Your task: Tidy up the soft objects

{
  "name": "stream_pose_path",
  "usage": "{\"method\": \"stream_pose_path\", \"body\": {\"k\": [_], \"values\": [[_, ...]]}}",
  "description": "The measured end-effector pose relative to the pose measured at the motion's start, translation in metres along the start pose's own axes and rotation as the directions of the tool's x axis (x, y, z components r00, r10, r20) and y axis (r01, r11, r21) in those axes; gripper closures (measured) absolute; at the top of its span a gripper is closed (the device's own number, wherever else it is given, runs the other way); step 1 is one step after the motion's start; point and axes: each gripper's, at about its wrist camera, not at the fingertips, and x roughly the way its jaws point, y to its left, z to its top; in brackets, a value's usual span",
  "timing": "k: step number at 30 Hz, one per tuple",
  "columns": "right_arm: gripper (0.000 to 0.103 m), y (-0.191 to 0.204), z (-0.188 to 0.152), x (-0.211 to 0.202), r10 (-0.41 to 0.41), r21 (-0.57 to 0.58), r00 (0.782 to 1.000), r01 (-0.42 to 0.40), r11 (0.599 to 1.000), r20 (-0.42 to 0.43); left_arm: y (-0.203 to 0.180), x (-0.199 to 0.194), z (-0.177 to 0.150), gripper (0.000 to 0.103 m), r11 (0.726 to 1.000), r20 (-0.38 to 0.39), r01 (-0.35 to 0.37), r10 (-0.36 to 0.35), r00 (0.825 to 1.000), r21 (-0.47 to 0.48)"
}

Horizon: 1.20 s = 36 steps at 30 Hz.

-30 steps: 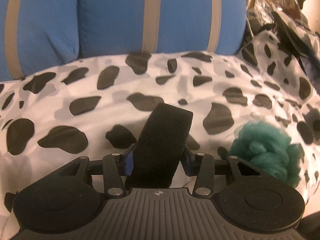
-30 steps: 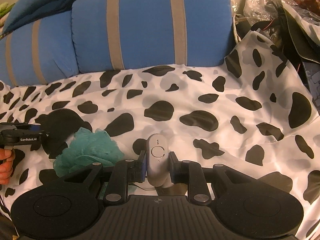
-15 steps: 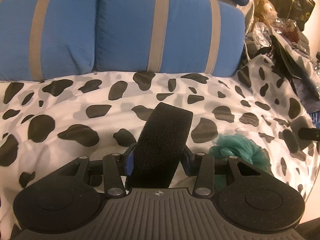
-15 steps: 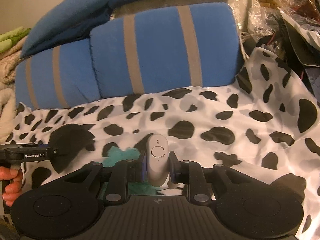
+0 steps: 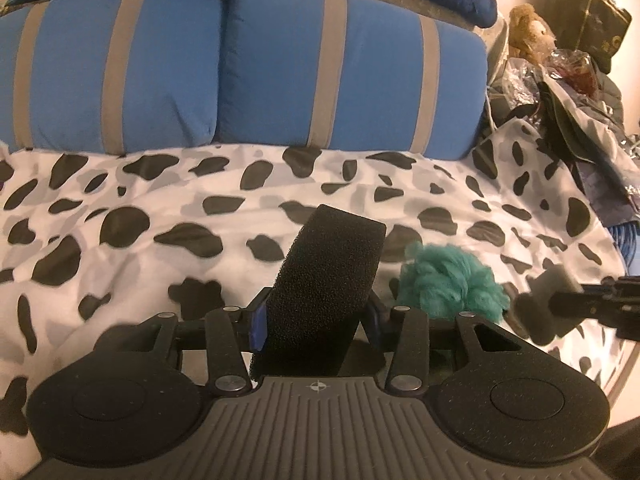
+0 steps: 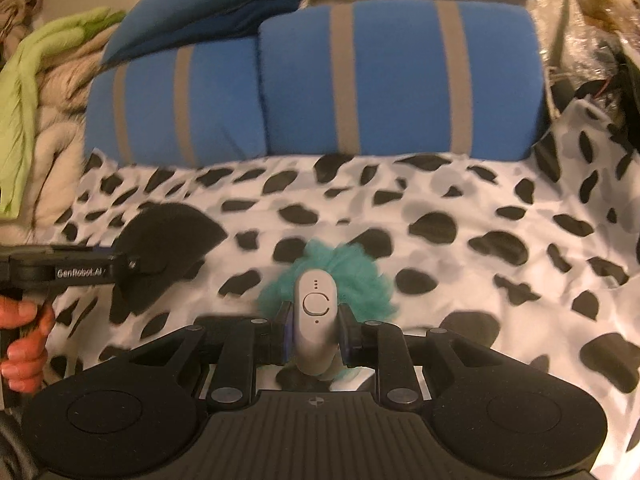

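Note:
My left gripper [image 5: 316, 316] is shut on a black foam sponge [image 5: 328, 276] that sticks up between its blue pads, held above the cow-print blanket [image 5: 160, 208]. A fluffy teal tuft [image 5: 448, 280] lies on the blanket just right of it. In the right wrist view my right gripper [image 6: 315, 332] is shut on a small grey remote-like device [image 6: 315, 312] with a round button, directly over the teal tuft [image 6: 360, 272]. The left gripper [image 6: 132, 268] with the sponge [image 6: 168, 232] shows at the left, held by a hand [image 6: 24, 340].
Two blue cushions with grey stripes [image 5: 320, 72] stand along the back of the blanket. A pile of clothes, wrapping and a brown plush toy [image 5: 528, 32] crowds the right side. Beige and green fabric [image 6: 36, 80] is heaped at the left. The right gripper's tip [image 5: 592, 304] enters at the right.
Both grippers have pulled back and risen, so more of the cushions and blanket shows. The teal tuft now sits behind the grey device. Both grips are unchanged.

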Motion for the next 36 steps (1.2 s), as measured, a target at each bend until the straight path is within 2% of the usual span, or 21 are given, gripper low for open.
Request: {"method": "stream_pose_path", "body": {"k": [8, 17, 24, 30, 36], "values": [[0.078, 0.018, -0.019, -0.003, 0.030, -0.016, 0.998, -0.031, 0.999, -0.062, -0.005, -0.019, -0.021, 0.058, 1.000, -0.022, 0.014, -0.014, 1.000, -0.022], [0.078, 0.030, -0.043, -0.010, 0.047, -0.017, 0.991, -0.050, 0.999, -0.124, -0.017, -0.035, -0.050, 0.058, 1.000, -0.085, 0.013, -0.015, 0.996, -0.024], [0.078, 0.040, -0.060, -0.018, 0.057, -0.023, 0.986, -0.061, 0.998, -0.155, -0.030, -0.052, -0.070, 0.058, 1.000, -0.119, 0.026, -0.026, 0.993, -0.001], [0.078, 0.053, -0.075, -0.025, 0.072, -0.034, 0.978, -0.080, 0.996, -0.196, -0.038, -0.068, -0.087, 0.059, 0.999, -0.152, 0.040, -0.037, 0.988, 0.018], [0.078, 0.067, -0.091, -0.027, 0.084, -0.057, 0.960, -0.102, 0.993, -0.266, -0.043, -0.081, -0.102, 0.059, 0.998, -0.191, 0.051, -0.045, 0.980, 0.024]]}}
